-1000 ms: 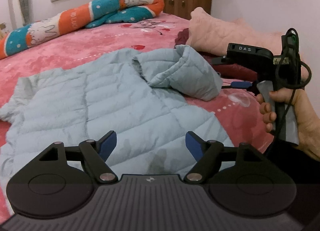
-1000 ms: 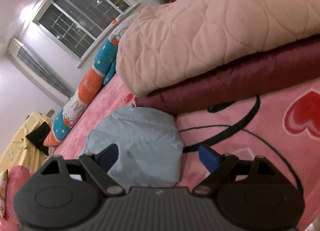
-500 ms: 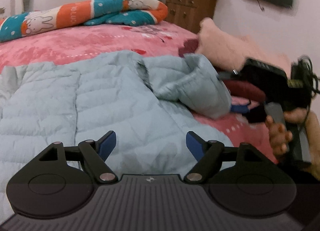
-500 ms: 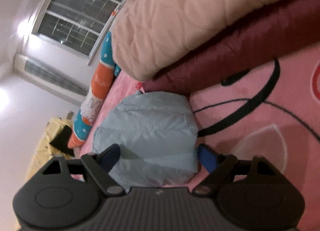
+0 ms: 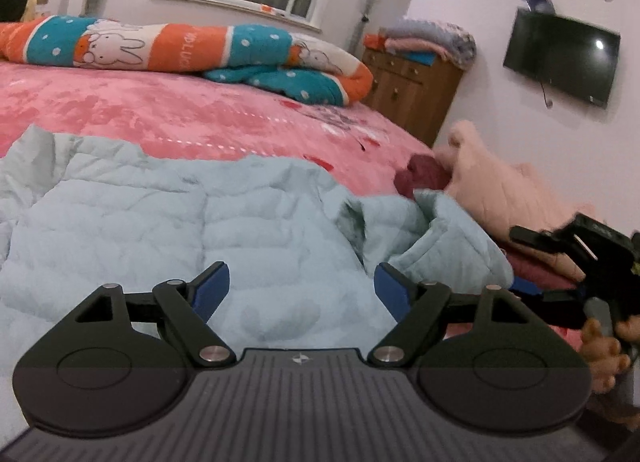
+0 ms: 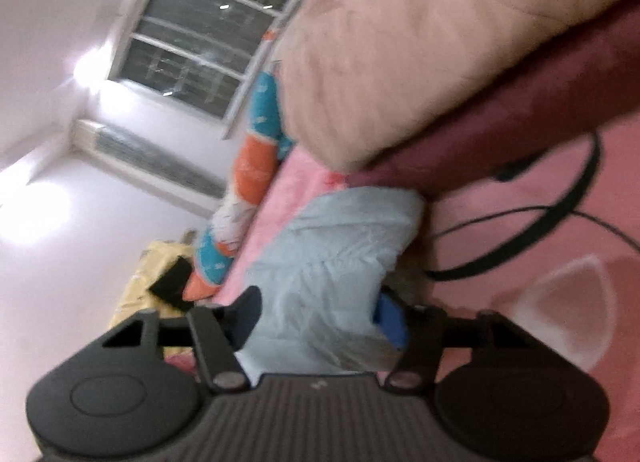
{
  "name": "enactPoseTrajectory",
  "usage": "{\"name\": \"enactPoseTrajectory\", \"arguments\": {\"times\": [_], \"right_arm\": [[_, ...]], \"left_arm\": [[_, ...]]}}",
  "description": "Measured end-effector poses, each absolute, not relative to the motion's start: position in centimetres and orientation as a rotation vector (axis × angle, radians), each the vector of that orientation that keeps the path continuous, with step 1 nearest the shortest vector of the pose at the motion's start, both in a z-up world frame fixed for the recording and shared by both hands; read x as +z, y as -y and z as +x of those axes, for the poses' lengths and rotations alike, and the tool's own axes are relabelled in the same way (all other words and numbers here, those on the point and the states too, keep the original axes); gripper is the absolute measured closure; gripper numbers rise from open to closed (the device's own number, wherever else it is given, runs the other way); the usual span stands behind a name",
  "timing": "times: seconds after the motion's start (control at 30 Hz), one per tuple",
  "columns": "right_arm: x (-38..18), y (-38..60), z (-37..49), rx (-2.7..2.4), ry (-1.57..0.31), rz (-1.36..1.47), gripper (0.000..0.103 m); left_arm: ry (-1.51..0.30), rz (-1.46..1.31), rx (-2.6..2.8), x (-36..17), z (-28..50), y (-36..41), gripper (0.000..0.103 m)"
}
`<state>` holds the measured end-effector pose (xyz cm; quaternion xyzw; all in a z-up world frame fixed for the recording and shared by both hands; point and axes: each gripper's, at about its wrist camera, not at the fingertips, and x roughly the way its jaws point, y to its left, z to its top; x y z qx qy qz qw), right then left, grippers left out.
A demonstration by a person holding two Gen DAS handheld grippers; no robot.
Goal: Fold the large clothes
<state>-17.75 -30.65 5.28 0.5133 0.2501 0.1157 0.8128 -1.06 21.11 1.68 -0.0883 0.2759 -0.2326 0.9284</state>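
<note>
A large pale blue quilted jacket [image 5: 168, 230] lies spread on the pink bed [image 5: 160, 110]. Its hood [image 5: 444, 238] is bunched up at the right. My left gripper [image 5: 302, 288] is open and empty, low over the jacket's body. My right gripper [image 6: 316, 312] is open, tilted sideways, with the hood [image 6: 340, 246] between its blue pads, which do not press it. The right gripper also shows in the left wrist view [image 5: 560, 262], at the hood's right side, held by a hand.
A pale pink quilted pillow [image 6: 420, 42] lies on a dark red cushion [image 6: 520, 110] just behind the hood. A rolled orange and teal rabbit blanket [image 5: 180, 50] lies at the bed's far side. A wooden dresser [image 5: 412, 90] stands by the wall.
My left gripper has sunk lower and tilted up toward the window. My right gripper has moved forward onto the hood, which now sits between its pads.
</note>
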Motion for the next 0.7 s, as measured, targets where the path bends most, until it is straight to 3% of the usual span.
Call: {"name": "enactPoseTrajectory", "arguments": {"times": [0.33, 0.57, 0.7], "right_arm": [[10.6, 24.6, -17.1, 0.421, -0.539, 0.690, 0.050], [8.7, 22.9, -13.6, 0.300, -0.607, 0.631, 0.051], [8.1, 21.5, -11.9, 0.286, -0.645, 0.605, 0.062]], "left_arm": [[-0.529, -0.286, -0.441, 1.8, 1.1, -25.2, 0.005], [-0.535, -0.345, -0.403, 1.9, 2.1, -26.7, 0.005], [-0.549, -0.359, -0.386, 1.8, 2.5, -27.4, 0.004]]}}
